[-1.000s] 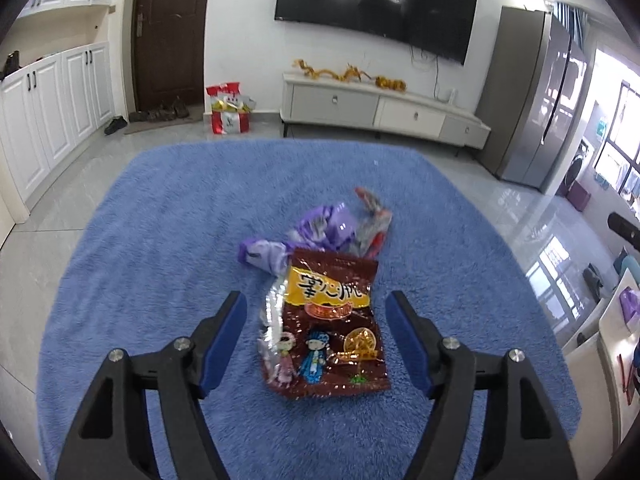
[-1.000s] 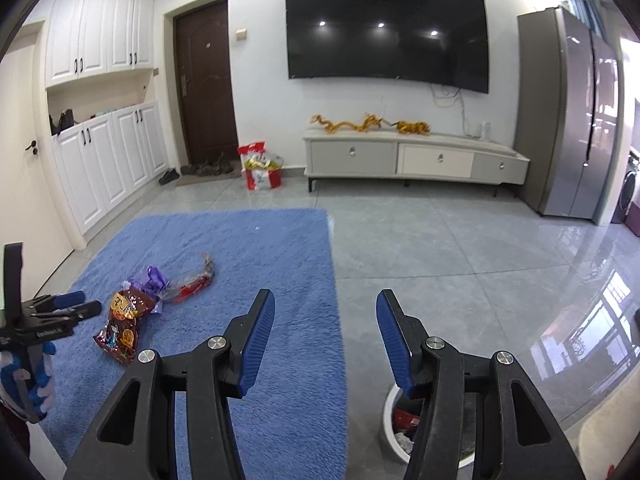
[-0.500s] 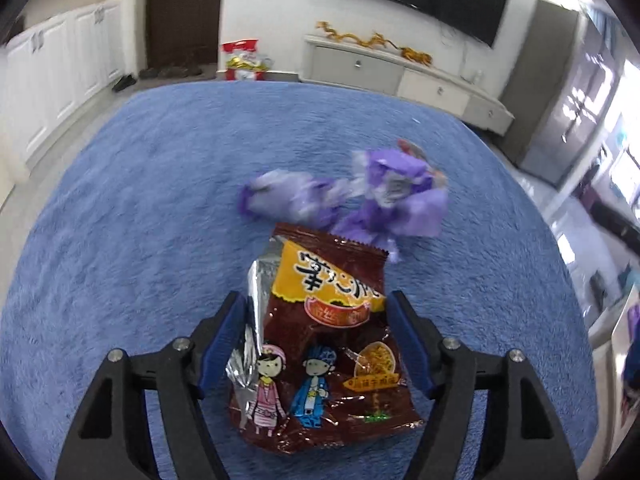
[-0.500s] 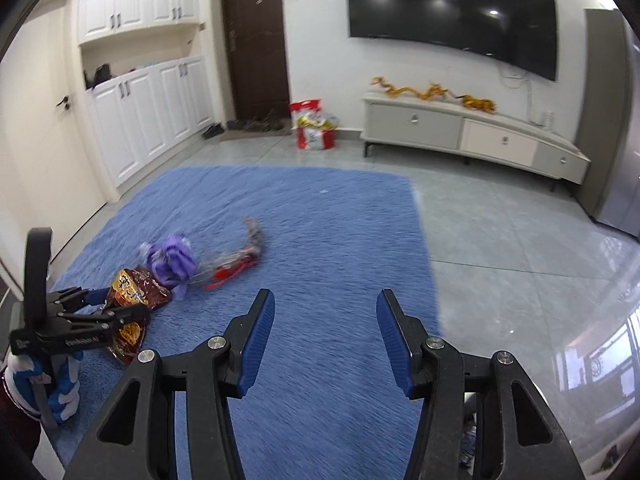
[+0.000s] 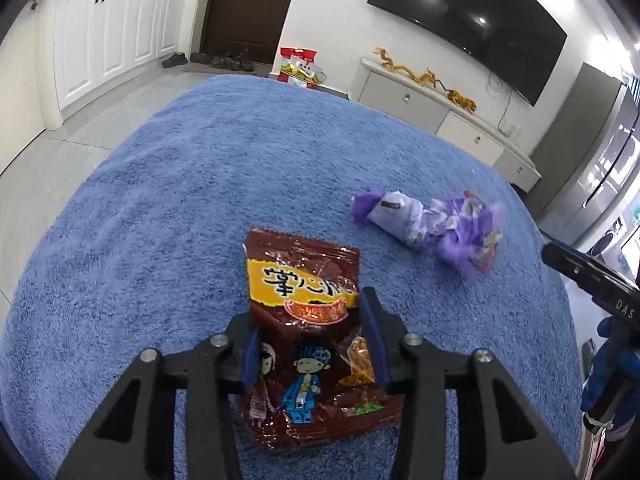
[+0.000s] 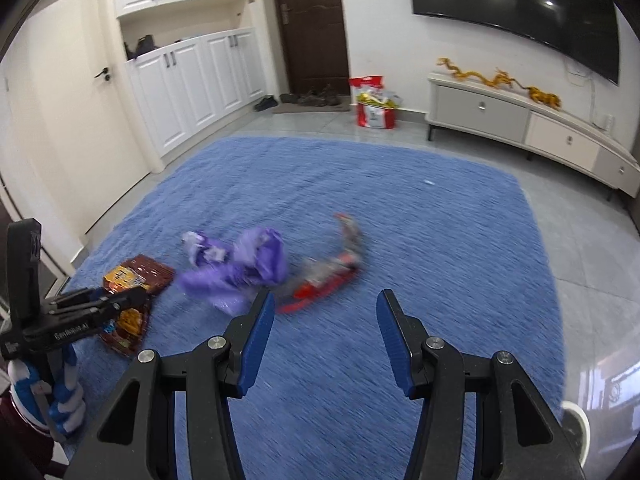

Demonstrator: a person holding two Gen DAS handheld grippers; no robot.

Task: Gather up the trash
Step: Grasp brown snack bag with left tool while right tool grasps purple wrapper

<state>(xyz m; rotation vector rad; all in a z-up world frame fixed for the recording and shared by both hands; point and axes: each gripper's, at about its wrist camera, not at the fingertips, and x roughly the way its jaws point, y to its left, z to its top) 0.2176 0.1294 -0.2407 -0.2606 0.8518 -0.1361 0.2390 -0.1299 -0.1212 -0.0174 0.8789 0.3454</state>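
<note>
A brown snack bag [image 5: 304, 280] with a yellow label lies on the blue rug [image 5: 160, 220]. My left gripper [image 5: 308, 308] is closing on it, and its blue pads press the bag's two sides so that the foil buckles. The same left gripper [image 6: 100, 304] and snack bag [image 6: 136, 276] show at the far left of the right wrist view. Beyond the bag lies a crumpled purple wrapper [image 5: 432, 220] [image 6: 240, 268]. A red wrapper [image 6: 328, 276] lies beside it. My right gripper [image 6: 325, 296] hovers open over the rug just short of the red wrapper, with nothing between its fingers.
A white bin [image 6: 576, 420] peeks in at the lower right on the tiled floor. A red gift bag [image 6: 374, 108] and a low TV cabinet [image 6: 520, 120] stand by the far wall, white cupboards [image 6: 192, 92] on the left. A gloved hand [image 6: 60, 384] holds the left gripper.
My left gripper came down over the snack bag and its jaws narrowed onto it. The right gripper swung left and lower, from the bin and tiles to the wrappers on the rug.
</note>
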